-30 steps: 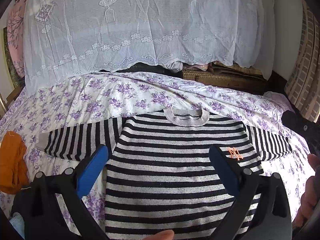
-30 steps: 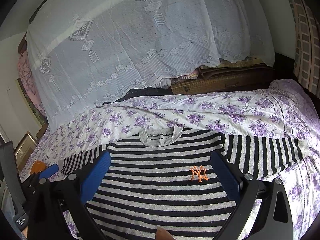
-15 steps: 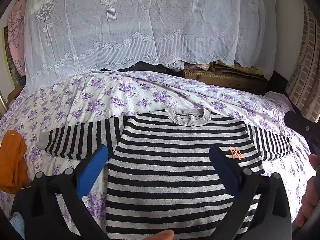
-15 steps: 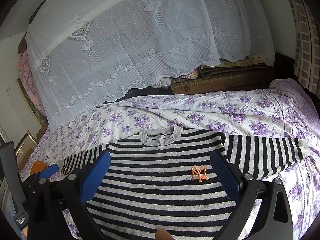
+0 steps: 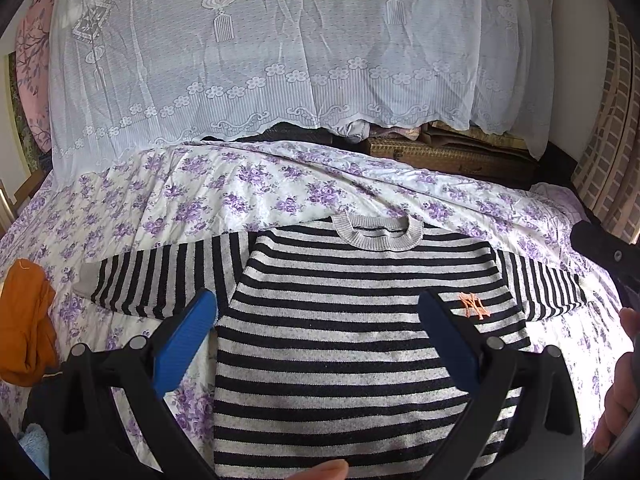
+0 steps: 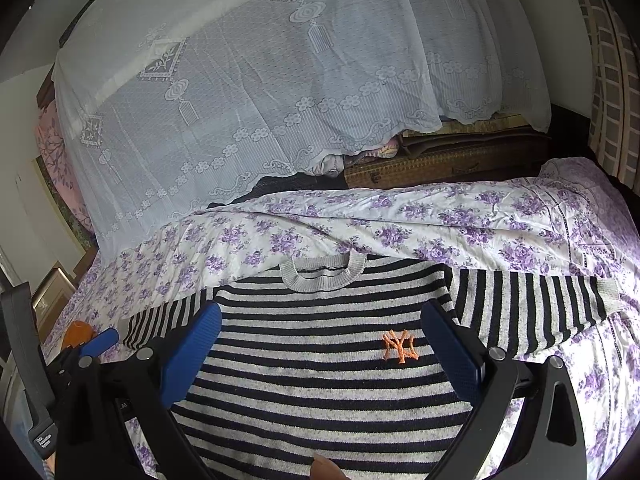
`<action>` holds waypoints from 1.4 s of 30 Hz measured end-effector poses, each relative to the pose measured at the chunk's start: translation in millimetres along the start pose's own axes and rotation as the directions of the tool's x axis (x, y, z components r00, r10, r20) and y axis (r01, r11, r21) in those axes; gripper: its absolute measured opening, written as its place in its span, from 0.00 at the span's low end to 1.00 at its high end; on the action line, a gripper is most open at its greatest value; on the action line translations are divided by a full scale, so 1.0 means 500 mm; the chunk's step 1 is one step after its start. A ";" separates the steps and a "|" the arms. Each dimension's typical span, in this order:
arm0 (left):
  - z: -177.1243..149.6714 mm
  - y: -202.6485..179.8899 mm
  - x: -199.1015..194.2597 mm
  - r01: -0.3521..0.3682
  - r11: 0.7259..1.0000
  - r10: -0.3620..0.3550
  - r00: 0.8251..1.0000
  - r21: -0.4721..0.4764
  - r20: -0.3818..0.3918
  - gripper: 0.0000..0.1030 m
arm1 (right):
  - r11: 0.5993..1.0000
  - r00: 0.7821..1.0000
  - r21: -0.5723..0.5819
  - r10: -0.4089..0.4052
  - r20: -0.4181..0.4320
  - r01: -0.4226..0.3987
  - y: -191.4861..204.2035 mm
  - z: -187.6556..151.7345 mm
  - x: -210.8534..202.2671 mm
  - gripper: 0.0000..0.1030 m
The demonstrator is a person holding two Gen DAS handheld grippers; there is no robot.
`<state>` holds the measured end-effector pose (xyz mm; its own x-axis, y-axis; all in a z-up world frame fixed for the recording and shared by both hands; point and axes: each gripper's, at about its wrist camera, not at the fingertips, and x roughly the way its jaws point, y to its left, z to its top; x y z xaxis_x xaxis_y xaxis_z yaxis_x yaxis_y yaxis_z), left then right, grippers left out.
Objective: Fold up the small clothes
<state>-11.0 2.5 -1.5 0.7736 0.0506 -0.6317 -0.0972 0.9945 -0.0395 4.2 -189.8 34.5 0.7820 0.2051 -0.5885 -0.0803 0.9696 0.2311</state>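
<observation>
A small black-and-grey striped sweater (image 5: 360, 332) (image 6: 320, 360) lies flat on the floral bedsheet, face up, both sleeves spread out to the sides, with an orange logo (image 6: 400, 345) on the chest. My left gripper (image 5: 320, 320) hovers open over its lower left part, blue pads wide apart, nothing between them. Over the sweater's middle, my right gripper (image 6: 322, 330) is likewise open and holds nothing. The left gripper's blue tip (image 6: 100, 342) shows at the left edge of the right wrist view.
An orange cloth (image 5: 28, 320) lies on the bed to the left of the sweater. A white lace cover (image 5: 300, 60) drapes over a pile behind the bed. A person's hand (image 5: 618, 380) is at the right edge. A wicker case (image 6: 440, 164) sits at the back.
Almost nothing has changed. The left wrist view has drifted slightly, so the sweater sits a touch lower in it. Both grippers stay open.
</observation>
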 end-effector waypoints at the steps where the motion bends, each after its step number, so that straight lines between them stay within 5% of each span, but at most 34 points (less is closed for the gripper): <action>1: 0.001 -0.001 0.000 0.001 1.000 -0.001 1.000 -0.001 0.000 0.95 | 1.000 1.000 0.000 0.000 0.000 0.000 0.000 0.000 0.000 0.97; 42: -0.015 0.038 0.037 -0.025 1.000 0.025 1.000 0.009 -0.012 0.95 | 0.999 1.000 0.032 0.009 0.024 -0.010 -0.009 -0.004 0.008 0.97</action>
<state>-3.3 21.6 -19.6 0.7635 0.0741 -0.6416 -0.1109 0.9937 -0.0173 6.7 -193.0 29.7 0.7960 0.2109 -0.5674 -0.0683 0.9626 0.2620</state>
